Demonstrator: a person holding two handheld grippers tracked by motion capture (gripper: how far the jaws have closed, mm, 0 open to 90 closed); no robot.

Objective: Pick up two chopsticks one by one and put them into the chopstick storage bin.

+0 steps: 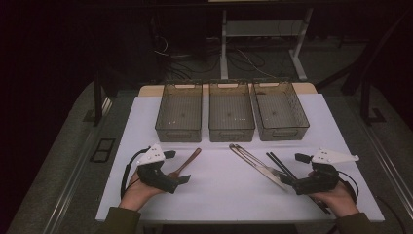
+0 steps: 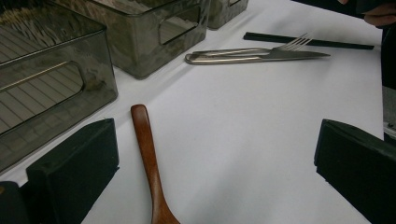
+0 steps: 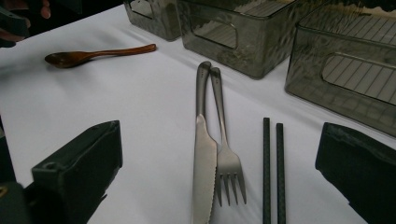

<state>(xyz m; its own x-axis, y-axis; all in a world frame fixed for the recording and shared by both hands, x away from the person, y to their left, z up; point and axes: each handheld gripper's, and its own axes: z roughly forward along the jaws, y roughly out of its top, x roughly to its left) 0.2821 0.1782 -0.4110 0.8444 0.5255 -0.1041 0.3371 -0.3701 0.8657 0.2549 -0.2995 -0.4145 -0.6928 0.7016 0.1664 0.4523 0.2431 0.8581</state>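
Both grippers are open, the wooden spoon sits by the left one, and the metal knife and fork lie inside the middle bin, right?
Not quite: the metal knife and metal fork lie on the white table, in front of the smoky plastic bins, as the right gripper view shows. The rest holds.

Glossy wooden spoon (image 2: 147, 154), brushed metal knife (image 3: 204, 163) and fork (image 3: 227, 161), matt black chopsticks (image 3: 273, 168).

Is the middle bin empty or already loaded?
Empty: the middle bin shows only its bare ribbed floor in the high view; the cutlery lies on the table.
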